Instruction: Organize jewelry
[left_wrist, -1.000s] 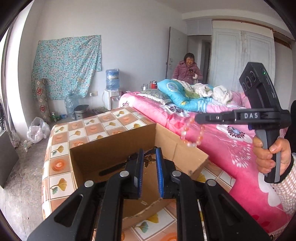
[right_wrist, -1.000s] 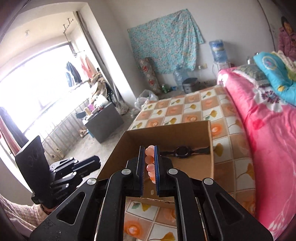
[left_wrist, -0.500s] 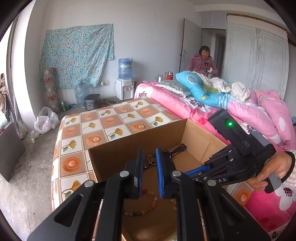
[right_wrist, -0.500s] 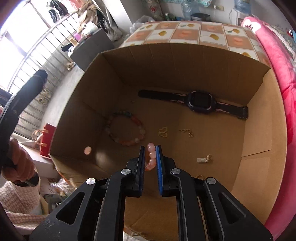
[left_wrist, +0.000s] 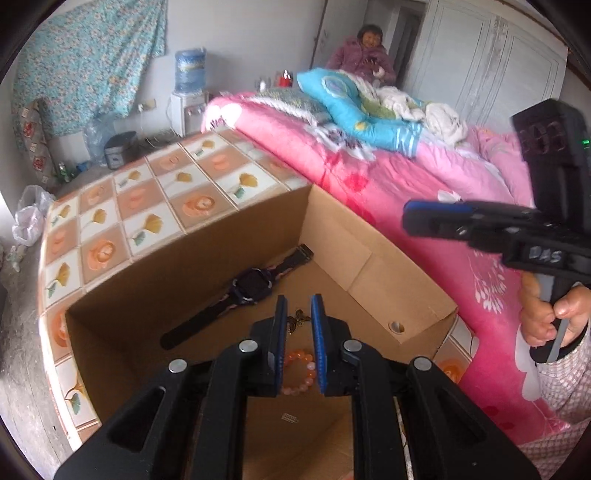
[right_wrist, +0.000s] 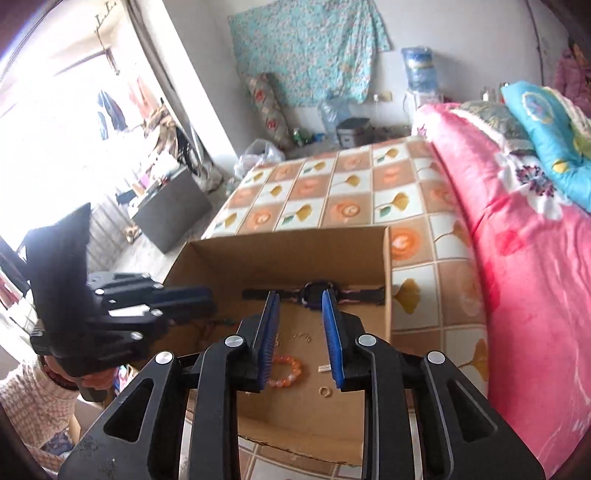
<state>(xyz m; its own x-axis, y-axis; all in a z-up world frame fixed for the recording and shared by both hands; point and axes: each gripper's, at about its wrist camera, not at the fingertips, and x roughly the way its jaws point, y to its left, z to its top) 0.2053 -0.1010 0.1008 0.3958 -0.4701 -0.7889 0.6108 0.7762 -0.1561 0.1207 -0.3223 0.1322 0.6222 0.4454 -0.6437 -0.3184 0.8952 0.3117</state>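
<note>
An open cardboard box (left_wrist: 369, 266) (right_wrist: 280, 247) stands on a tiled tabletop. On its floor lie a pink bead bracelet (left_wrist: 301, 373) (right_wrist: 284, 374), a black watch (left_wrist: 251, 286) (right_wrist: 317, 291), a small butterfly charm (left_wrist: 295, 321), a gold ring (right_wrist: 325, 391) and a small clasp (right_wrist: 325, 367). My left gripper (left_wrist: 297, 314) hovers over the box, jaws slightly apart and empty. My right gripper (right_wrist: 300, 299) is open and empty above the bracelet; it also shows in the left wrist view (left_wrist: 436, 219), raised at the box's right.
A pink-quilted bed (left_wrist: 424, 192) (right_wrist: 517, 229) borders the tiled table (left_wrist: 147, 206) (right_wrist: 332, 188) on the right. A person (left_wrist: 364, 51) stands at the far door. A water dispenser (left_wrist: 188, 92) and bags stand by the far wall.
My right gripper opened and let the pink bead bracelet drop onto the box floor, then rose out of the box. My left gripper tilted down over the box.
</note>
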